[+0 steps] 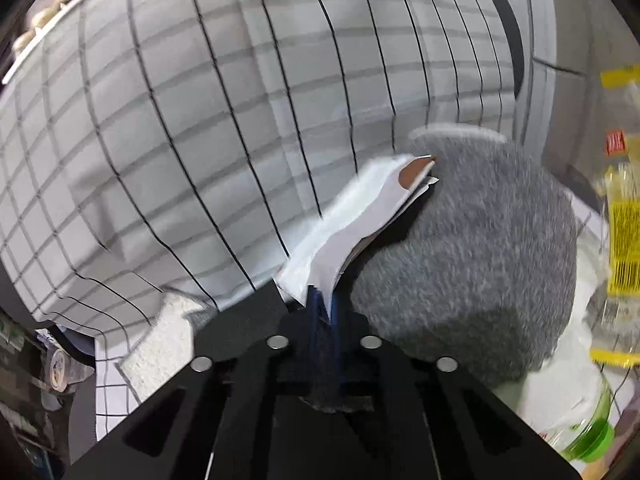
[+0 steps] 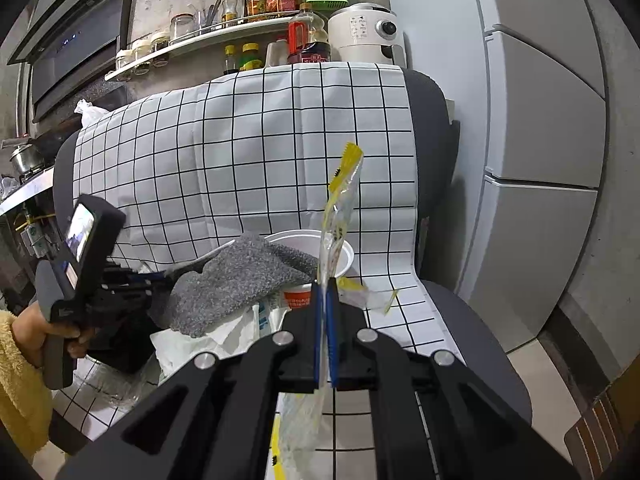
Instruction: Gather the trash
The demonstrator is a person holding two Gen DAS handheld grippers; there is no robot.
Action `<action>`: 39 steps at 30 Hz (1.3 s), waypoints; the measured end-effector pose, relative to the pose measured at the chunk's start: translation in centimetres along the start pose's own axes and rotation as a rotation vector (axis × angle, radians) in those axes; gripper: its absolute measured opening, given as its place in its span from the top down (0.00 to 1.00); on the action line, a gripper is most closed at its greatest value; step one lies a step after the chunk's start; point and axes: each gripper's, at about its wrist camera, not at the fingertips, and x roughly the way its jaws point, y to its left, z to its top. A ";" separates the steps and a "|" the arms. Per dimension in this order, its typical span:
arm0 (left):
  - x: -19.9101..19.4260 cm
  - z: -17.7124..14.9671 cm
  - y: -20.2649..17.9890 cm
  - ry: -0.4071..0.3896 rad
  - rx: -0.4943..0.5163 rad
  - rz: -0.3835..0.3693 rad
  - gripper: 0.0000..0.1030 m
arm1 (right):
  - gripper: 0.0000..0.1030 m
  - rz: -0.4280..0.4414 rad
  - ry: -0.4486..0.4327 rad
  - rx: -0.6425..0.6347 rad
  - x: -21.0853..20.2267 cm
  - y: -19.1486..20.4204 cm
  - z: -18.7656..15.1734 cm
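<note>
Left claw [image 1: 325,308] on paper scrap [image 1: 360,220]; right claw's [image 2: 325,300] wrapper [image 2: 340,208] clearer.

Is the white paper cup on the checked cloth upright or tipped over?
Upright. In the right wrist view the white paper cup stands with its round rim facing up, behind the grey fuzzy cloth. Whether it holds anything cannot be told.

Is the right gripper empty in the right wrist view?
No, the right gripper is shut on a clear plastic wrapper with yellow ends, which sticks up from between its blue pads.
</note>
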 end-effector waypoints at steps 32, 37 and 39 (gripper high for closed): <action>-21.4 -8.3 -19.4 -0.352 -0.007 -0.558 0.99 | 0.97 -0.464 -0.052 0.092 -19.9 -10.1 -10.2; -20.2 -9.2 -24.4 -0.304 0.047 -0.620 0.99 | 0.97 -0.613 0.003 0.091 -20.6 -12.9 -15.2; -19.5 -9.4 -25.6 -0.276 0.061 -0.632 0.99 | 0.97 -0.642 0.028 0.100 -20.2 -14.0 -17.1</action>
